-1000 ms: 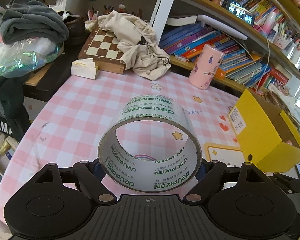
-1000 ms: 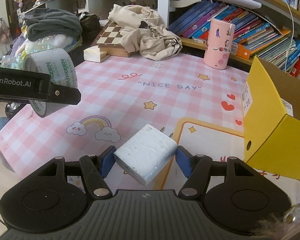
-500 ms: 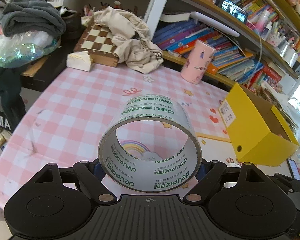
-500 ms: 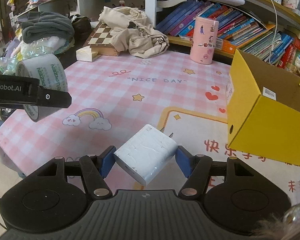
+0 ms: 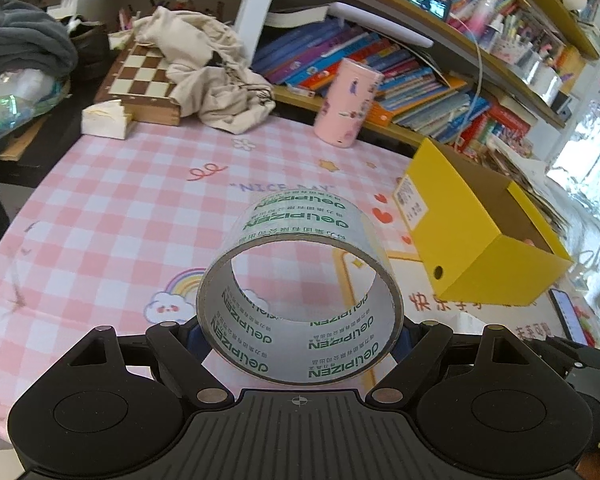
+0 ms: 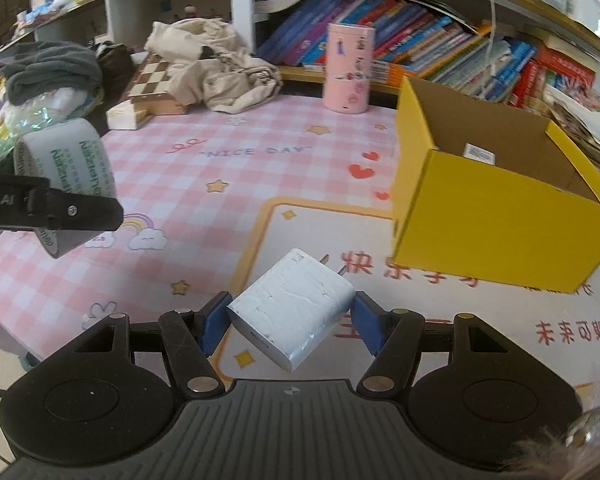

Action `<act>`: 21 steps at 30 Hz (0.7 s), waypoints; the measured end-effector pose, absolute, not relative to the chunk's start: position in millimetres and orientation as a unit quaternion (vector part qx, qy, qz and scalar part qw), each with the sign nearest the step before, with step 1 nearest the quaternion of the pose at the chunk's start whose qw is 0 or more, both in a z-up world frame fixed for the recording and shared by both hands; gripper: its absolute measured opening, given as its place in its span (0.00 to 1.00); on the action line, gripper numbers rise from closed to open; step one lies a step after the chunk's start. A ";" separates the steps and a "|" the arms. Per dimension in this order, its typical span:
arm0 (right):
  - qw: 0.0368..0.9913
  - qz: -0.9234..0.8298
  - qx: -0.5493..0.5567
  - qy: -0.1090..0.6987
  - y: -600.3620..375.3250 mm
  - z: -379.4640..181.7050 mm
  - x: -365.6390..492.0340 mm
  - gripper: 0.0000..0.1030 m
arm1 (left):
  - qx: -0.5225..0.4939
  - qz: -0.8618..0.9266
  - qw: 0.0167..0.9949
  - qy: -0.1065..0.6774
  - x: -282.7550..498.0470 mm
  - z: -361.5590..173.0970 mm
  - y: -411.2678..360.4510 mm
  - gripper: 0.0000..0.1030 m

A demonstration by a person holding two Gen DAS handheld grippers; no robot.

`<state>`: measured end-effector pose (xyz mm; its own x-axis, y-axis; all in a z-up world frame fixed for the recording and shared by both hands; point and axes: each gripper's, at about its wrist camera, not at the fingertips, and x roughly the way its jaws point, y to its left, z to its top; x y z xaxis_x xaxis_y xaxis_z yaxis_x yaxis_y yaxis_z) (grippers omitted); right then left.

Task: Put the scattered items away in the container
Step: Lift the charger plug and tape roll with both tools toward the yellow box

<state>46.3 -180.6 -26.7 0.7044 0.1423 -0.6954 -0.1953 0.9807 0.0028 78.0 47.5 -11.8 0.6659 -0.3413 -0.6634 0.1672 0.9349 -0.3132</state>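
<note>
Both loads have closed on the box [image 6: 496, 216]. Left claw [image 5: 300, 330] clamps tape [image 5: 300, 304]; right claw [image 6: 290, 320] clamps charger [image 6: 292, 312]. Transport step; next, release over the box ahead-right.

Left hand-held gripper [image 5: 300, 332] and right hand-held gripper [image 6: 290, 322] both angle downward, clamped.

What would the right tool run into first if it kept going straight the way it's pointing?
Probably the pink checked tablecloth, not the yellow box. The right tool, shut on the white charger, aims down at the cloth left of the box. Depth is hard to judge, so the box's near corner might be grazed.
</note>
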 end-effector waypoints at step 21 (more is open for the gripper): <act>0.926 0.040 -0.019 0.375 -229.7 -22.5 26.8 0.61 | -0.091 -0.196 0.893 0.395 75.5 -10.4 -4.8 0.81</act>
<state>26.8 -229.7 -22.5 0.7154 0.0592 -0.6962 -0.0872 0.9962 -0.0050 75.5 -4.8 -10.4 0.6111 -0.4217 -0.6699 0.2784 0.9067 -0.3168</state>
